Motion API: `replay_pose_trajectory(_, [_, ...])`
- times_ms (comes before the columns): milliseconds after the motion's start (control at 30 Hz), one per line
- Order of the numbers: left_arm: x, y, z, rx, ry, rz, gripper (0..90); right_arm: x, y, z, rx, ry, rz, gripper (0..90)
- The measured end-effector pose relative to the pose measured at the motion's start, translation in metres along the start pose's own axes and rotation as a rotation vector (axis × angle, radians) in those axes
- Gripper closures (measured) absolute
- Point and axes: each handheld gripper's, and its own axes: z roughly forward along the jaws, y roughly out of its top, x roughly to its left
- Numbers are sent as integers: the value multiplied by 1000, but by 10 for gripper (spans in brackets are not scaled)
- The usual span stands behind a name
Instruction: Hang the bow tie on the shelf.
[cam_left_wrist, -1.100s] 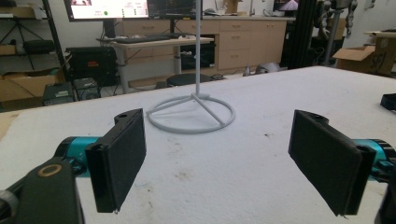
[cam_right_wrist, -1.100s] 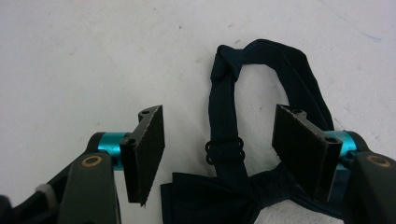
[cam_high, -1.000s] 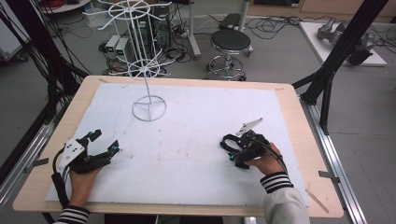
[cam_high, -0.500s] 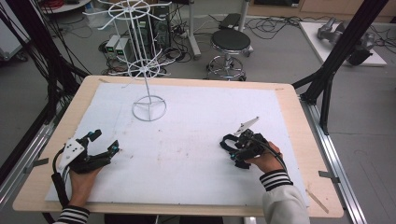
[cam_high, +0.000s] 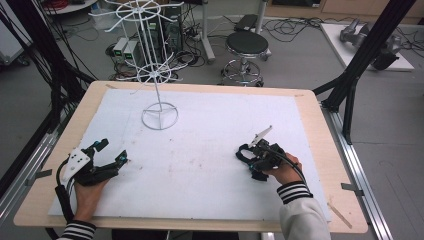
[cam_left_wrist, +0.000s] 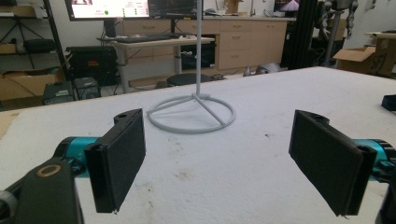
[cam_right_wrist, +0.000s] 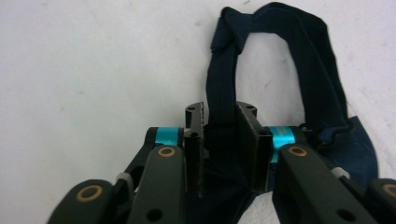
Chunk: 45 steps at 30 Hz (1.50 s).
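The right gripper (cam_right_wrist: 219, 135) is closing on a dark navy fabric strap (cam_right_wrist: 280, 60) that is lying on the white tabletop (cam_high: 210, 130), near its right-hand side in the high view. The likely aim is to carry the strap to the white wire hanging stand (cam_high: 159, 95), which is standing well apart at the far left of the sheet.

To do the pick well, the grip should be sitting on one run of the band with the loop hanging free, so that the loop is staying open enough to slip over one of the stand's arms. Lifting straight up and slowly should be keeping the soft cloth from sliding out or snagging.

The right fingers (cam_right_wrist: 194, 144) have just been closing and are now standing narrow, with a vertical run of the strap pinched between them; the loop is arching away beyond their tips.

The left gripper (cam_left_wrist: 219, 168) is resting low over the tabletop, its fingers (cam_left_wrist: 119, 163) spread wide with nothing between them, pointing toward the stand's ring base.
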Motion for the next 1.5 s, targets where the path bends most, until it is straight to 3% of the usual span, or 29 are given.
replay_pose_trajectory(133, [0, 0, 0, -1, 0, 0, 189, -1, 0, 0, 11, -13, 6, 847])
replay_pose_trajectory(400, [0, 0, 0, 1, -1, 1, 189, 0, 1, 0, 14, -18, 6, 859])
replay_pose_trajectory(700, [0, 0, 0, 1, 0, 1, 190, 3, 4, -3, -24, -10, 8, 860])
replay_pose_trajectory(900, [0, 0, 0, 1, 0, 2, 190, 4, 6, -5, -77, 12, 16, 860])
replay_pose_trajectory(1033, [0, 0, 0, -1, 1, 2, 190, 4, 7, -8, -136, 42, 46, 860])
replay_pose_trajectory(1233, [0, 0, 0, 0, 1, 3, 190, 5, 10, -17, -256, 50, 57, 859])
replay_pose_trajectory(1333, [0, 0, 0, 1, 1, 6, 190, 6, 13, -22, -329, 47, 66, 860])
replay_pose_trajectory(1367, [0, 0, 0, 3, 1, 7, 190, 6, 15, -25, -381, 50, 70, 860])
replay_pose_trajectory(1433, [0, 0, 0, 1, 1, 6, 190, 7, 16, -27, -409, 53, 77, 859])
replay_pose_trajectory(1467, [0, 0, 0, 1, 2, 5, 190, 7, 17, -28, -441, 57, 83, 859])
replay_pose_trajectory(1500, [0, 0, 0, 1, 1, 5, 190, 7, 19, -31, -506, 82, 99, 859])
